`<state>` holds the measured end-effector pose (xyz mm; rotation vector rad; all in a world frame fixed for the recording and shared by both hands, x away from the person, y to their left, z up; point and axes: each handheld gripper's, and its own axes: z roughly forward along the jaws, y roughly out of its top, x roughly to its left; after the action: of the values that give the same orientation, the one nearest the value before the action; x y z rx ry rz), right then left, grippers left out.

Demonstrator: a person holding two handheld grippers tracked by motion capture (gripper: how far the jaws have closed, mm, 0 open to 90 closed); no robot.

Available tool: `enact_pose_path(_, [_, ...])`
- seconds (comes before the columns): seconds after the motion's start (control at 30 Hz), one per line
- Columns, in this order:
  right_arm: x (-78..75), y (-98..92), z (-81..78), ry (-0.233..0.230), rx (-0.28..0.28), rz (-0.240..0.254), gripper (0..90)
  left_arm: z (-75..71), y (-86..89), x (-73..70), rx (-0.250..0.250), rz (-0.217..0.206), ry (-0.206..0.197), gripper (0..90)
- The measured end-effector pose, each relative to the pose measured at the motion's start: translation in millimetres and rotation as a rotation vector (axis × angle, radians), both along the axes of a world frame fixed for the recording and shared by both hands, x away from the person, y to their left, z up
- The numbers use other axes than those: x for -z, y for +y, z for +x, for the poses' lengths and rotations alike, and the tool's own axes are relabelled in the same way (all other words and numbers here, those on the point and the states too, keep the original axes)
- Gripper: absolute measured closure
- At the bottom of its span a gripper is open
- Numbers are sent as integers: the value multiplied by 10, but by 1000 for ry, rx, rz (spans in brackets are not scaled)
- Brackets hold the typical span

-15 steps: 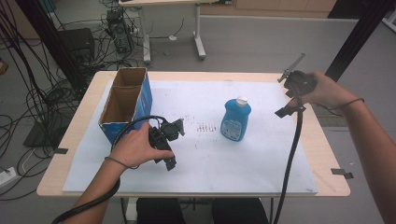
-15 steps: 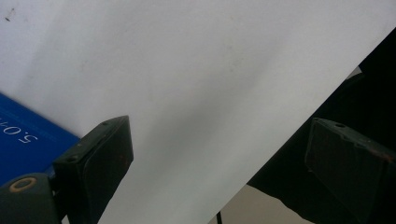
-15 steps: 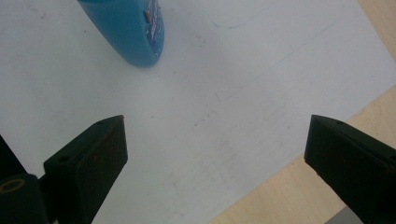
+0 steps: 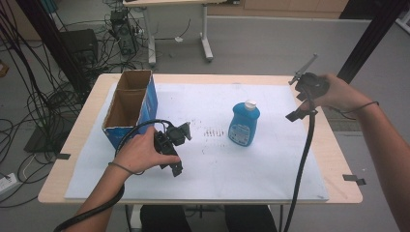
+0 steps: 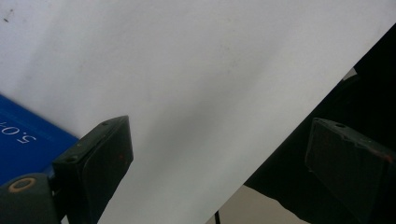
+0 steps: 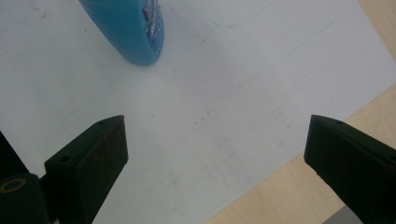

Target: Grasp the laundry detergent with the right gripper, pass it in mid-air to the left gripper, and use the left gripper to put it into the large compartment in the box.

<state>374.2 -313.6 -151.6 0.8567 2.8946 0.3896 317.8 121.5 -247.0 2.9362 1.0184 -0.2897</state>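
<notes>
Blue bottle (image 4: 244, 124) upright and untouched near the middle of the worktop (image 4: 338, 159), on the white sheet (image 4: 241, 169). Open box (image 4: 129, 105) empty at the left edge. Left gripper (image 4: 177, 151) low over the sheet just beside the box, fingers (image 5: 100, 158) spread wide, nothing between them. Right gripper (image 4: 300, 96) raised at the right edge, well apart from the bottle, fingers (image 6: 95, 156) likewise wide and empty. By all appearances, work barely begun: no grasp made, bottle not yet lifted or boxed.
</notes>
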Motion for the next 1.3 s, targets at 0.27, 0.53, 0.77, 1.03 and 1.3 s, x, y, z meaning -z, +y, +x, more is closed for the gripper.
enact_pose_path(0.27, [19, -33, -1, 4, 5, 2, 64, 16, -19, -8, -2, 1, -2, 78])
enact_pose_path(0.53, [-8, -58, -11, 3, 4, 2, 64, 20, -35, -15, -1, -1, 2, 77])
enact_pose_path(0.77, [-13, -61, -28, 5, 2, 0, 64, 21, -36, -10, -2, 2, 5, 77])
enact_pose_path(1.03, [25, -80, -38, 10, -3, 10, 71, 27, -26, -3, -4, 5, 10, 77])
enact_pose_path(1.3, [67, -91, -43, 16, -5, 15, 72, 35, -26, 22, -3, 10, 19, 77])
